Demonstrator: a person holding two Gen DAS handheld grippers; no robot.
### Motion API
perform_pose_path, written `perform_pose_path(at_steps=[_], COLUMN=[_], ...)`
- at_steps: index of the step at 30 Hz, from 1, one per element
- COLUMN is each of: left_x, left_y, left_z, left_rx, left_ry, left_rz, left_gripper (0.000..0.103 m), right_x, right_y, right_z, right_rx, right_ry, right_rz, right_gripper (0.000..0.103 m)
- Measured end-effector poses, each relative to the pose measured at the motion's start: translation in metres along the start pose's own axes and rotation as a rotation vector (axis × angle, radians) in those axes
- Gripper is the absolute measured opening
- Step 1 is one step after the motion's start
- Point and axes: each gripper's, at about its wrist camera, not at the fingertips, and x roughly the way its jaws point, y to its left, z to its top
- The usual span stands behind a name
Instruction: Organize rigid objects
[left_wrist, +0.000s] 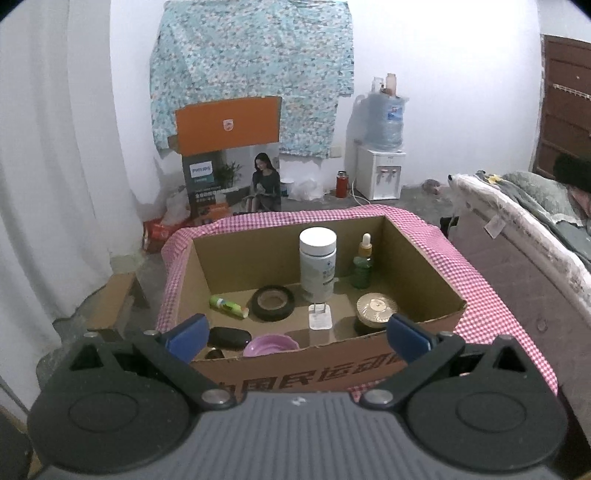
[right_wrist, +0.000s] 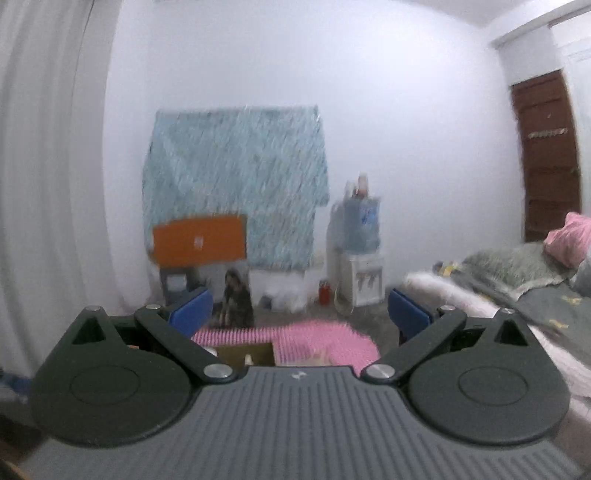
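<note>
Cardboard box (left_wrist: 373, 373) with tape roll (left_wrist: 272, 302), bottles (left_wrist: 317, 264).

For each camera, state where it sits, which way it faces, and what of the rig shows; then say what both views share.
Left wrist: sits on the left tongs, angled down into the cardboard box; both blue fingers show, spread.
Right wrist: sits on the right tongs, held higher and level toward the far wall, blurred; both blue fingers show, spread.
Shared: orange carton, water dispenser, floral cloth, pink checked cloth.
</note>
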Motion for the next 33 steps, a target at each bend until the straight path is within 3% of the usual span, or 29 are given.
perform_pose_path(at_steps=[7, 11, 15, 20, 26, 33], left_x=[0.017, 0.029, 0.039, 0.049, 0.055, 0.056], left_y=[0.02, 0.033, 0.041, 0.043, 0.039, 0.038], left_z=[-0.012, -0.018, -0.019, -0.018, -0.012, -0.007], left_rx=[-0.059, -0.097, -0.106, -0.103, -0.08, -0.076], left_ry=[0.087, 0.134, 0.168, 0.208, 0.225, 0.222], left_rz=[0.027, 0.078, 0.127, 0.147, 0.144, 0.154], left_gripper=[0.103, 0.103, 0.103, 0.103, 0.103, 0.103], right_x=[0.031, 0.043, 0.059, 0.096, 0.112, 0.123], right_y=[0.014, 0.033, 0.043, 0.059, 0.08, 0.08], right_z=[-0.033, -0.036, -0.038, -0.062, -0.068, -0.074], right_rx=[-0.037, -0.055, -0.046, -0.055, -0.125, -0.105], right_ry=[0.205, 0.235, 0.314, 0.49, 0.536, 0.586], right_rz=[0.072, 0.054, 0.133, 0.206, 0.242, 0.235], right_gripper=[0.102, 0.102, 0.102, 0.102, 0.102, 0.102])
